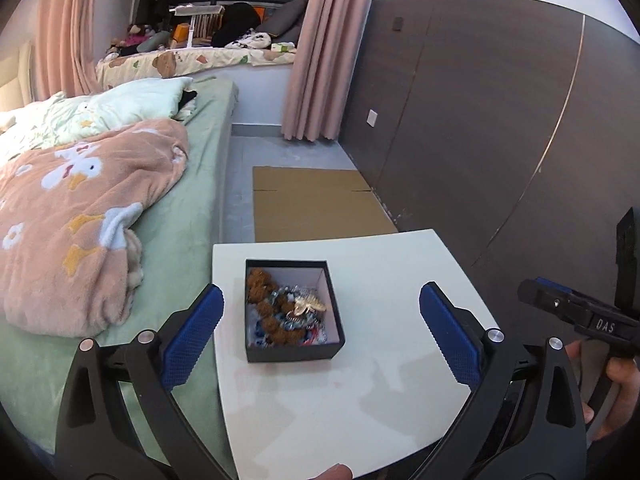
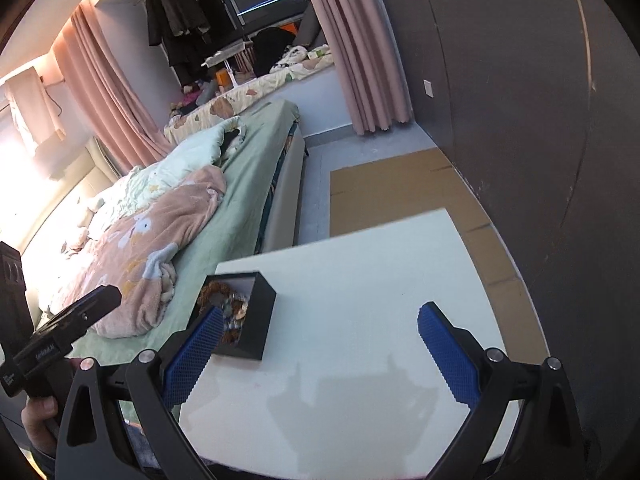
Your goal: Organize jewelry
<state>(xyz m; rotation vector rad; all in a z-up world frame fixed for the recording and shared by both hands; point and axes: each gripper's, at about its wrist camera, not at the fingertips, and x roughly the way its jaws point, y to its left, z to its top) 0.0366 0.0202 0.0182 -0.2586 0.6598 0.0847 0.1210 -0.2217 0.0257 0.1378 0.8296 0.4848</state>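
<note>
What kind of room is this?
Most likely a bedroom: a bed with a duck-print blanket, pink curtains, and clothes hanging by the window.

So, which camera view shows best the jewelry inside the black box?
The left wrist view: it looks down into the black box, showing the jewelry unobstructed. In the right wrist view the box wall and a blue finger hide most of it.

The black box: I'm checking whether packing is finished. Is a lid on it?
No, the black box stands open on the white table, with jewelry visible inside.
</note>
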